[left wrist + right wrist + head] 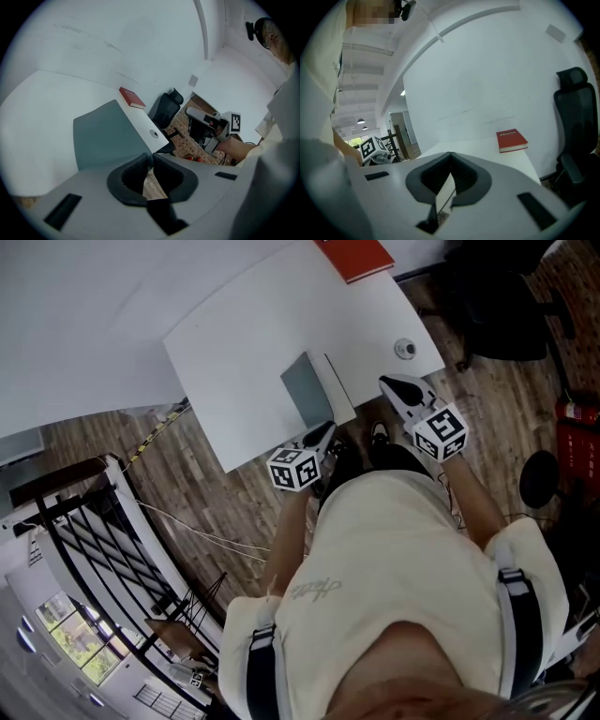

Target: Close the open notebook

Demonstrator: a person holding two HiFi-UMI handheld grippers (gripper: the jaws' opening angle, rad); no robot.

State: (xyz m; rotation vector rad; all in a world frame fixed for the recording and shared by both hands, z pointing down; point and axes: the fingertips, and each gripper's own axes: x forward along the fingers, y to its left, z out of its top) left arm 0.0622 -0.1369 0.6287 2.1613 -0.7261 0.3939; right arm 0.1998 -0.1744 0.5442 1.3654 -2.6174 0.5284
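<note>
Red book (356, 257) at the desk's (234, 324) far right corner has white lettering on its cover, too blurry to read tbh. The grey notebook (307, 390) lies flat at the middle of the near edge, long axis running straight back from it. There's a small round thing (405, 349) by the near right corner and a black chair (506, 306) beyond. Left gripper (326, 432) and right gripper (389, 383) are both pinched closed, holding nothing.

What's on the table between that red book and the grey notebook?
Nothing: the head view shows only bare table between the red book and the notebook.
</note>
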